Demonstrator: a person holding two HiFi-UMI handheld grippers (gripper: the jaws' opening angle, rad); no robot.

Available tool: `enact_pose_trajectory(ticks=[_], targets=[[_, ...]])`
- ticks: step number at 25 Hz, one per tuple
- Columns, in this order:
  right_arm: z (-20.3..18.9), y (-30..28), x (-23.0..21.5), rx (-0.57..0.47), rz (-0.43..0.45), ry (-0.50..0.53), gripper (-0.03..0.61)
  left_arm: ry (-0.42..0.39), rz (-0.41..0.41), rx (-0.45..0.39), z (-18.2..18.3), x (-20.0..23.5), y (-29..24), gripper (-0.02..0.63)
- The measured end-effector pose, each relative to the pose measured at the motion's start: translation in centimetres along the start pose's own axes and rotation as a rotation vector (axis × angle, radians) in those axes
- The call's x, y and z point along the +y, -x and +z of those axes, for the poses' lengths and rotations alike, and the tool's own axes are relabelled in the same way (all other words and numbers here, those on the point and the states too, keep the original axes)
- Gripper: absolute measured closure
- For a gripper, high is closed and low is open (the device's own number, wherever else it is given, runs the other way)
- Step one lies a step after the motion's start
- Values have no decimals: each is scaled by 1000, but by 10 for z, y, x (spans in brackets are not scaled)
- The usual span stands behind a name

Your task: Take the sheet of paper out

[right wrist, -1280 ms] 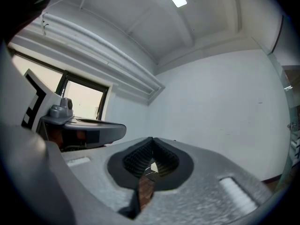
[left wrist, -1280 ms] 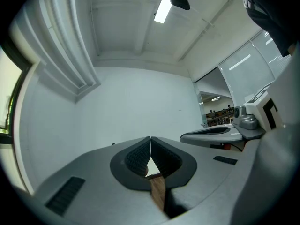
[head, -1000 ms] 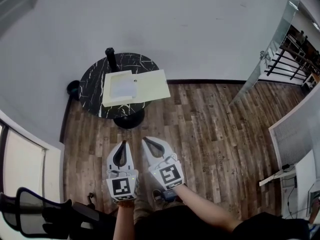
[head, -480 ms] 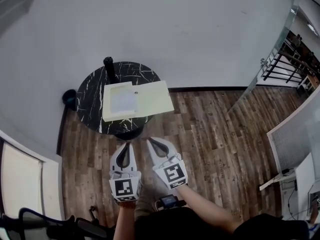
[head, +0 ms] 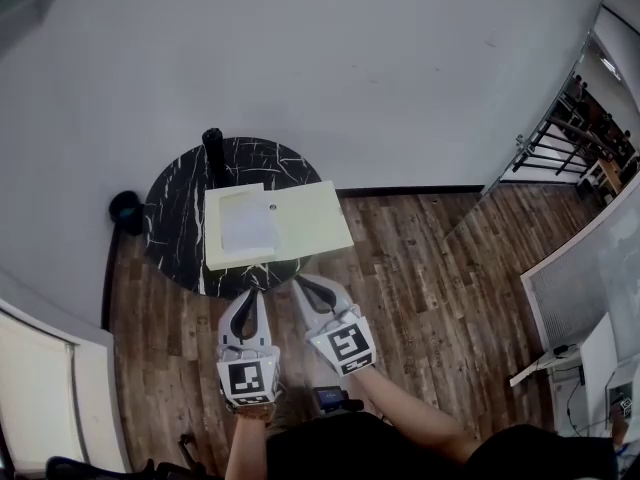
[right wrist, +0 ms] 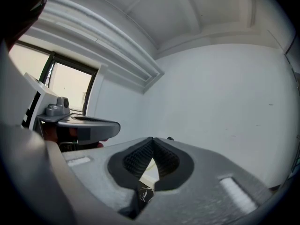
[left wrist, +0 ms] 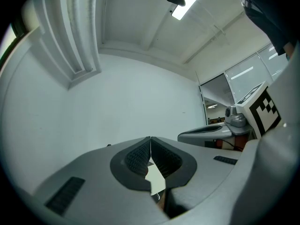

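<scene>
Only the head view takes in the white wall [head: 330, 58], the wood floor [head: 430, 268] and the round black marble table [head: 175, 218] that stands against the wall. On the table lies a pale yellow folder [head: 310, 218], and the sheet of paper [head: 247, 228] rests on the folder's left half. The gripper views look level at the wall and up to the ceiling, and give only a sliver of folder and marble behind the pads. They show the jaws plainly: the left gripper [left wrist: 150, 144] has its tips pressed together with nothing between them, and the right gripper [right wrist: 153, 142] is closed and empty in the same way

The folder's right side hangs out past the table's rim. Both grippers hover side by side over bare floor just short of the table's near edge, the right one near the folder's overhanging corner. The floor to the right lies open up to a glass partition [head: 520, 168]

A black cylinder [head: 212, 148] stands at the table's far edge, apart from the folder. A dark round thing [head: 125, 211] sits on the floor left of the table
</scene>
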State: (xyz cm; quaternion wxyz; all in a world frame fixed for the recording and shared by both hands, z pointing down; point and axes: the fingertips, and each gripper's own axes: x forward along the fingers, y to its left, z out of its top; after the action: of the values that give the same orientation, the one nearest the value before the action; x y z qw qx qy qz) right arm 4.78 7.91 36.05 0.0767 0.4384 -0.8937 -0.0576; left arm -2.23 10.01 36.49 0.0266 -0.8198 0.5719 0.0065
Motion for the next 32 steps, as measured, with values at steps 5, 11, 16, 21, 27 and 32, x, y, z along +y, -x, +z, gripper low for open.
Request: enact_pose_trajectory(ticks=[5, 11, 16, 21, 27, 32], targets=[[3, -18, -17, 3, -47, 39, 580, 41, -26, 0, -7, 21, -18, 606], [-27, -18, -48, 67, -138, 15, 580, 69, -55, 15, -19, 29, -26, 606], [-49, -22, -62, 95, -174, -9, 580, 49, -74, 40, -41, 33, -36, 606], [-67, -44, -72, 116, -156, -18, 580, 55, -83, 69, -44, 36, -50, 606], [-87, -77, -91, 148, -93, -13, 580, 69, -67, 105, -49, 45, -74, 606], [-109, -124, -113, 176, -28, 32, 580, 60, -33, 147, -61, 70, -105, 606]])
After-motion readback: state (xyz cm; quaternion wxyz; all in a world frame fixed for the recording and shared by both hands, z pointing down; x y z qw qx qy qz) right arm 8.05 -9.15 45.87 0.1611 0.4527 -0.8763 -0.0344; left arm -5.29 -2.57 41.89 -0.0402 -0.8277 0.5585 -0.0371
